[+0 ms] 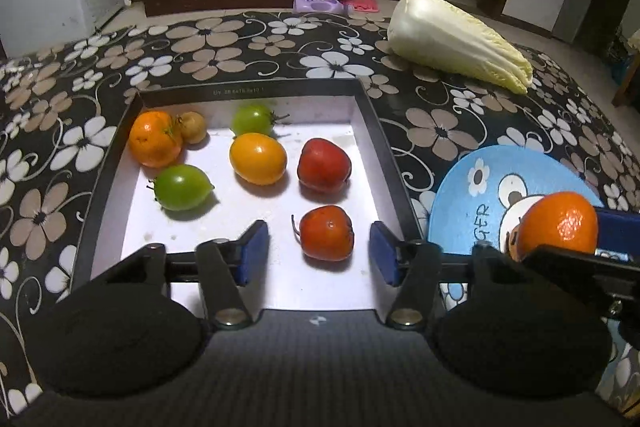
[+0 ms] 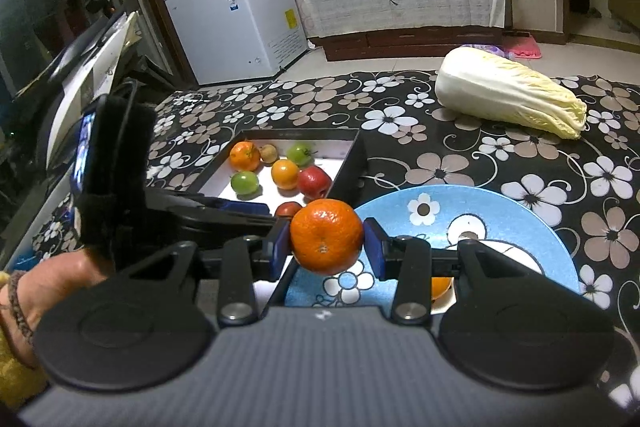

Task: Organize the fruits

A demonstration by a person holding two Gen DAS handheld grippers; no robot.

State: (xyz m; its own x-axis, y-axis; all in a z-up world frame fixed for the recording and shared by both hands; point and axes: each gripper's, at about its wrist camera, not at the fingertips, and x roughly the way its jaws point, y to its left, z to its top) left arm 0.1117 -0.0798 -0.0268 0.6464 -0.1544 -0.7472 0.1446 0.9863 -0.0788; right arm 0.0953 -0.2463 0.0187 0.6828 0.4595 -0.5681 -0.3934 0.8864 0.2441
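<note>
Left wrist view | box (image 1: 376, 131): seven fruits | left hand-held gripper (image 1: 318, 251) released | right hand-held gripper (image 2: 327, 242) grasping orange (image 2: 326, 235)

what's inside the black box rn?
Seven fruits lie on the white floor of the black box: an orange, a small tan fruit, two green tomatoes, a yellow-orange tomato and two red fruits. The left gripper body covers the near edge.

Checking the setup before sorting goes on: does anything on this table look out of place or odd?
The napa cabbage lies alone on the floral tablecloth, a vegetable apart from the fruits in the box. Nothing looks spilled or damaged. The right gripper holds an orange above the blue plate.
</note>
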